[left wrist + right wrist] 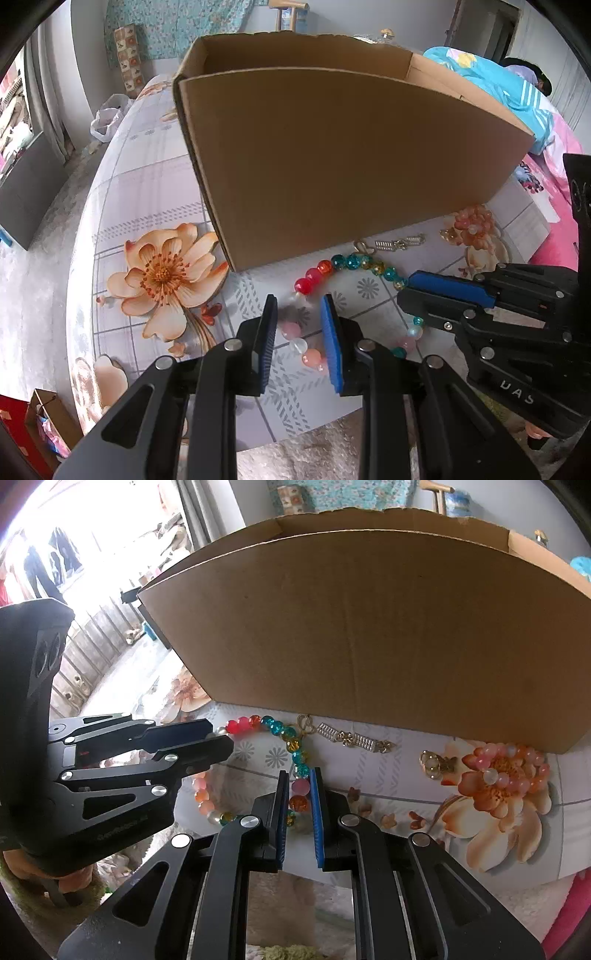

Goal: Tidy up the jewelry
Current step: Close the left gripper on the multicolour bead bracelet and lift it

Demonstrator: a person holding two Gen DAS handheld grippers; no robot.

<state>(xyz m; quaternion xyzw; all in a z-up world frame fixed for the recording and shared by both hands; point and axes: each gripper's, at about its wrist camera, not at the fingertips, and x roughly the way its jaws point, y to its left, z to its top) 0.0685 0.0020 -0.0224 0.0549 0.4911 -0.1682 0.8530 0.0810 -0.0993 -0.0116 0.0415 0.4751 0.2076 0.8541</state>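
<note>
A bracelet of red, orange, teal, yellow and pale pink beads (347, 262) (275, 725) lies in a loop on the flowered tablecloth, just in front of a cardboard box (351, 158) (369, 627). My left gripper (299, 299) (221, 734) straddles the loop's pale pink beads. Its blue pads stand apart and do not press on them. My right gripper (299, 773) (402, 291) is shut on the loop's other side, with a pink and an orange bead pinched between its pads.
A gold chain piece (351, 740) (395, 243) lies against the box's foot. To its right are a gold ring charm (437, 764) and a pink bead bracelet (509, 771). The table's front edge (295, 432) runs just under both grippers.
</note>
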